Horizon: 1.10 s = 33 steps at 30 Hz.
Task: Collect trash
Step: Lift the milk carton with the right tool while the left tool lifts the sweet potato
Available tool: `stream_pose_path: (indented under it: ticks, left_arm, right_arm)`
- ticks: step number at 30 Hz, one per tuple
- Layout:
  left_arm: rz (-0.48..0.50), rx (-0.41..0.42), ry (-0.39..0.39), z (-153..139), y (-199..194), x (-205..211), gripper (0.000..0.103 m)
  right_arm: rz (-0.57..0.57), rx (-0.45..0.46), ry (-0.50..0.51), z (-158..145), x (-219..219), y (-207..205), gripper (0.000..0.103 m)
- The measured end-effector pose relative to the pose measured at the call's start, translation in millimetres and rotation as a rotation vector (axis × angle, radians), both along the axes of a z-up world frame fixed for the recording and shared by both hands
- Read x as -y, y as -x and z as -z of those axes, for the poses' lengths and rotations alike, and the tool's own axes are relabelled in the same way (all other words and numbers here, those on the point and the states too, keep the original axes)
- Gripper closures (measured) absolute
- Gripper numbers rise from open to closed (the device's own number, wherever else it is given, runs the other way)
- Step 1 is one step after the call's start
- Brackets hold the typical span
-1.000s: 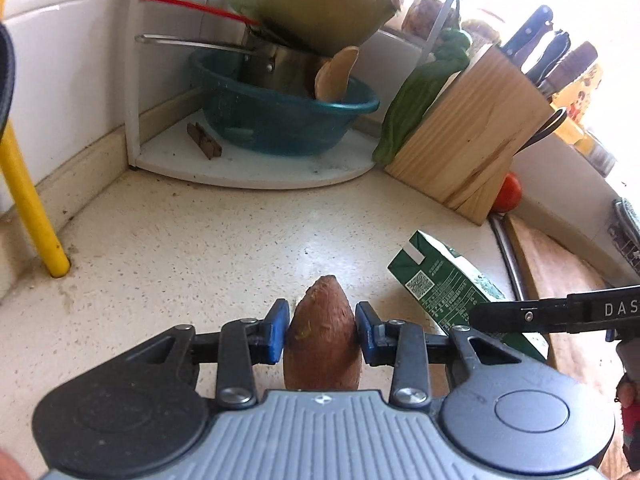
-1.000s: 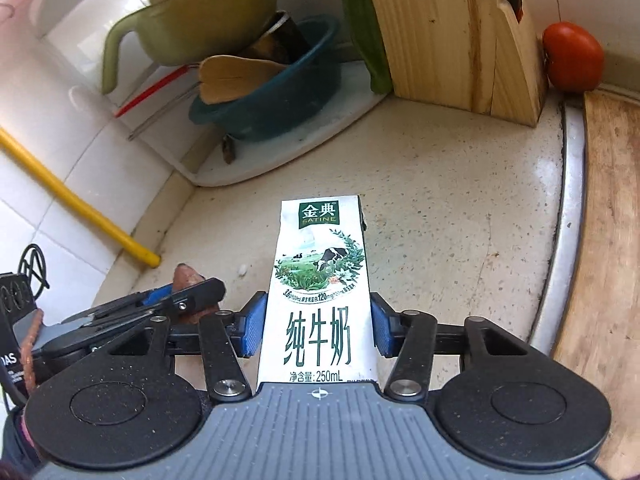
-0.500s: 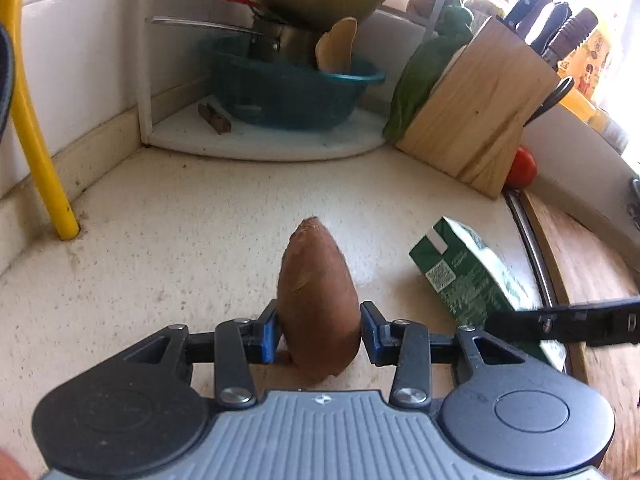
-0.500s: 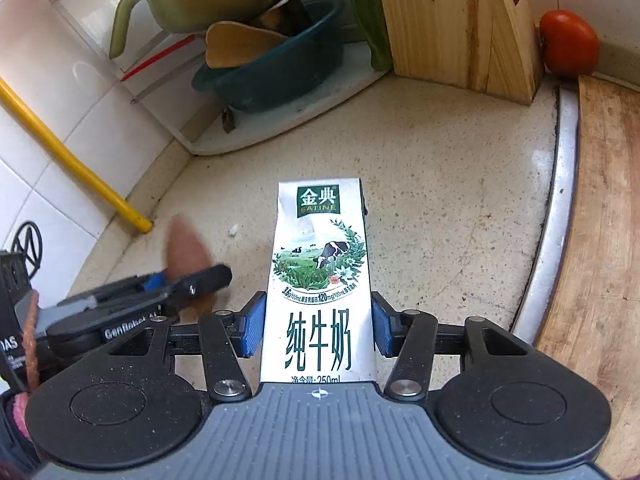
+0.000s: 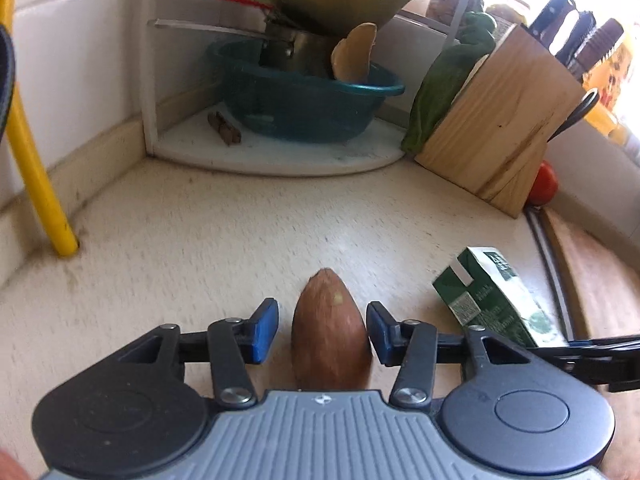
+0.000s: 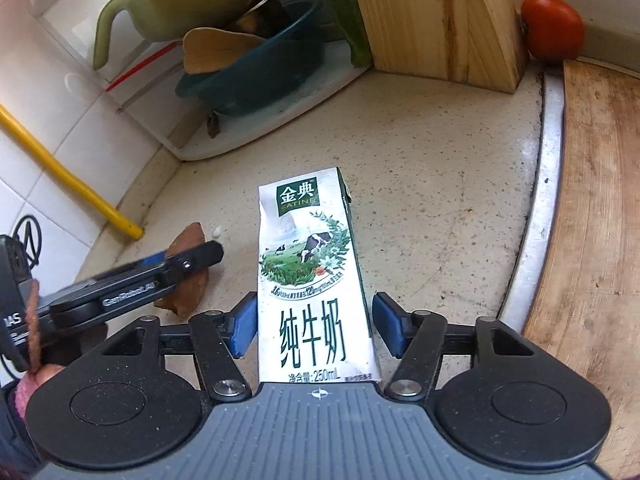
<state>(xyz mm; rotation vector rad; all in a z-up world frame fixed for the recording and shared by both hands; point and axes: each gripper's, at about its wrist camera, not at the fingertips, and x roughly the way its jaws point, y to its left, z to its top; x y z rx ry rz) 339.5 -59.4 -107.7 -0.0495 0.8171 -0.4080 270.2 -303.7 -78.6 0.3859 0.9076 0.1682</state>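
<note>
Both grippers open, each straddling one item on the speckled countertop (image 6: 440,200).

The left gripper (image 5: 322,330) has its blue pads spread clear of a sweet potato (image 5: 329,340) lying between them. The right gripper (image 6: 315,330) is parted likewise around a flat-lying milk carton (image 6: 314,280), with gaps showing on both sides. Beyond stand a wooden knife block (image 5: 496,136), a tomato (image 6: 554,26) and a teal basin (image 5: 304,104) on a corner shelf.
</note>
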Motion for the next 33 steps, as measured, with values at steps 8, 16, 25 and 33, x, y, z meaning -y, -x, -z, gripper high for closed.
stream_pose_path:
  ticks: [8,16,25,33]
  left_arm:
    - [0.02,0.013,-0.013,0.3,11.5,1.5,0.067]
    - [0.038,-0.016,0.091,-13.1,29.7,-3.5,0.067]
    - [-0.026,0.004,0.137,-33.2,56.4,-34.5,0.067]
    - [-0.122,0.039,0.143,-47.2,77.6,-72.8,0.067]
  right_arm:
    - [-0.021,-0.009,-0.028,-0.1,-2.1,-2.4,0.037]
    - [-0.014,0.0,-0.16,-6.6,7.5,7.7,0.043]
    - [-0.025,-0.005,-0.319,-7.8,13.5,15.3,0.043]
    - [-0.13,0.002,-0.335,-17.8,-24.0,6.9,0.043]
